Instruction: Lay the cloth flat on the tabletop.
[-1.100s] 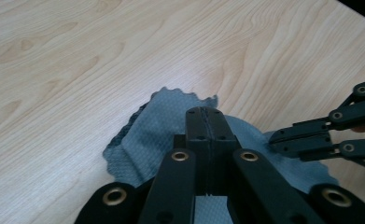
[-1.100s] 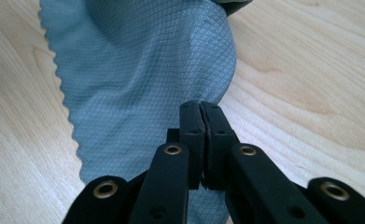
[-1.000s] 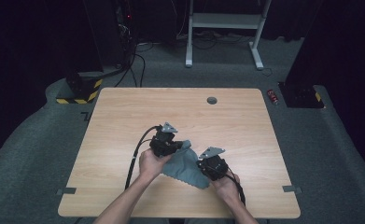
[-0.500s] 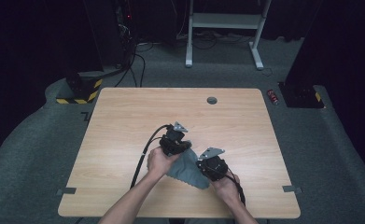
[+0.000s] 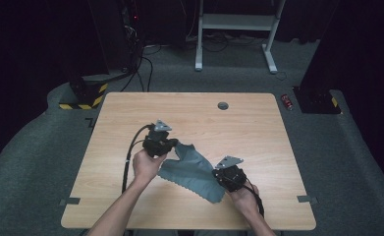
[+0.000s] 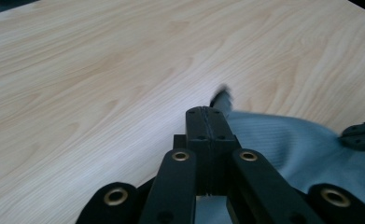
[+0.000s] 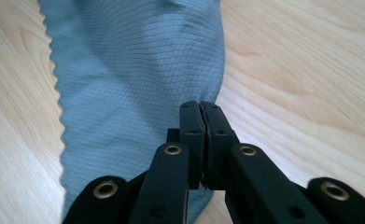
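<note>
- My right gripper sits nearest me, fingers pressed together, pinching the near corner of the grey cloth.
- The cloth lies on the desk, its zigzag edge toward me, stretching from my right gripper toward ten o'clock.
- My left gripper holds the far corner there, fingers clamped tight on it, the fabric bunched and lifted.
- Beyond, at twelve o'clock near the desk's far edge, is a round grommet.

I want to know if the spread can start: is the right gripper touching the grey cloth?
Touching. In the right gripper view the right gripper has its fingers shut on an edge of the grey cloth, with fabric bunched between them.
</note>
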A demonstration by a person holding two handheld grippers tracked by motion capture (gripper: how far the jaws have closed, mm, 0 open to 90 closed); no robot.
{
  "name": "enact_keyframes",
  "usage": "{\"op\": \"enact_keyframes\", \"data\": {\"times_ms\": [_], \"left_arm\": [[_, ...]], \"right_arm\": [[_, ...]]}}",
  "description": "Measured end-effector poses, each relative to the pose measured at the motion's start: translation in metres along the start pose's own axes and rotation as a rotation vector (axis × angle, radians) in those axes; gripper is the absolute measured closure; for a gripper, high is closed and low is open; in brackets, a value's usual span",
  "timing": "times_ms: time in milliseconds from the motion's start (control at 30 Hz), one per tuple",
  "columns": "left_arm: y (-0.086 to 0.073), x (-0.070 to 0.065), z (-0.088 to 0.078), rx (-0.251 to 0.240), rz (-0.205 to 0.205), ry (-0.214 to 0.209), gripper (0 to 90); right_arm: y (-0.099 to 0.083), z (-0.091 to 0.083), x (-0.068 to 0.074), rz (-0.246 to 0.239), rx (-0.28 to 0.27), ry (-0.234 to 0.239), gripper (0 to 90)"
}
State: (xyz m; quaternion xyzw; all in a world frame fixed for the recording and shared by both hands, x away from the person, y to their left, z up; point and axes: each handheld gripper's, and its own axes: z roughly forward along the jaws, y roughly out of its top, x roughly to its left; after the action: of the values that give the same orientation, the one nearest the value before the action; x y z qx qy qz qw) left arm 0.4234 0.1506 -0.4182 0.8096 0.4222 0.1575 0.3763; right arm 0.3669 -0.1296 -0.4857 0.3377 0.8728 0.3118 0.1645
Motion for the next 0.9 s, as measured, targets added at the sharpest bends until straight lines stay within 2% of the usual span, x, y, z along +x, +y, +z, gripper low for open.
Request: {"op": "enact_keyframes", "data": {"times_ms": [33, 100, 133, 233, 300, 367, 433, 500, 567, 633, 700, 767, 800, 867, 900], "left_arm": [[0.000, 0.000, 0.000, 0.000, 0.000, 0.000, 90.0], [-0.022, 0.011, -0.008, 0.018, -0.026, 0.025, 90.0], [-0.028, 0.013, -0.009, 0.028, -0.028, 0.030, 90.0], [-0.050, 0.020, -0.007, 0.060, -0.069, 0.031, 90.0], [-0.061, 0.022, -0.003, 0.075, -0.086, 0.030, 90.0], [-0.065, 0.022, -0.002, 0.075, -0.087, 0.024, 90.0], [-0.067, 0.020, -0.001, 0.068, -0.095, 0.017, 90.0], [-0.067, 0.019, -0.001, 0.064, -0.081, 0.013, 90.0], [-0.068, 0.018, -0.003, 0.064, -0.071, 0.019, 90.0], [-0.070, 0.018, -0.003, 0.065, -0.079, 0.015, 90.0], [-0.077, 0.019, -0.007, 0.060, -0.078, 0.015, 90.0], [-0.083, 0.016, -0.008, 0.064, -0.083, 0.014, 90.0], [-0.086, 0.016, -0.008, 0.066, -0.078, 0.016, 90.0], [-0.093, 0.014, -0.007, 0.068, -0.090, 0.008, 90.0], [-0.096, 0.014, -0.006, 0.071, -0.091, 0.007, 90.0]], "right_arm": [[0.000, 0.000, 0.000, 0.000, 0.000, 0.000, 87.9], [-0.008, -0.001, -0.001, -0.012, 0.015, 0.007, 87.9], [-0.011, -0.001, 0.001, -0.019, 0.025, 0.011, 87.9], [-0.015, 0.002, 0.005, -0.045, 0.043, 0.027, 87.2], [-0.014, 0.002, 0.004, -0.037, 0.038, 0.049, 81.3], [-0.009, 0.001, 0.002, -0.005, 0.017, 0.061, 76.7], [-0.006, 0.000, 0.001, 0.002, 0.003, 0.066, 75.0], [0.004, 0.002, 0.000, 0.033, -0.012, 0.074, 72.6], [0.009, 0.009, -0.001, 0.051, -0.002, 0.072, 72.1], [0.012, 0.018, -0.002, 0.077, 0.015, 0.083, 72.1], [0.016, 0.027, 0.000, 0.093, 0.039, 0.097, 72.3], [0.018, 0.034, 0.001, 0.085, 0.053, 0.102, 74.8], [0.019, 0.037, 0.002, 0.083, 0.063, 0.105, 78.3], [0.021, 0.039, 0.004, 0.084, 0.067, 0.099, 86.5], [0.022, 0.038, 0.004, 0.069, 0.059, 0.096, 88.1]]}}
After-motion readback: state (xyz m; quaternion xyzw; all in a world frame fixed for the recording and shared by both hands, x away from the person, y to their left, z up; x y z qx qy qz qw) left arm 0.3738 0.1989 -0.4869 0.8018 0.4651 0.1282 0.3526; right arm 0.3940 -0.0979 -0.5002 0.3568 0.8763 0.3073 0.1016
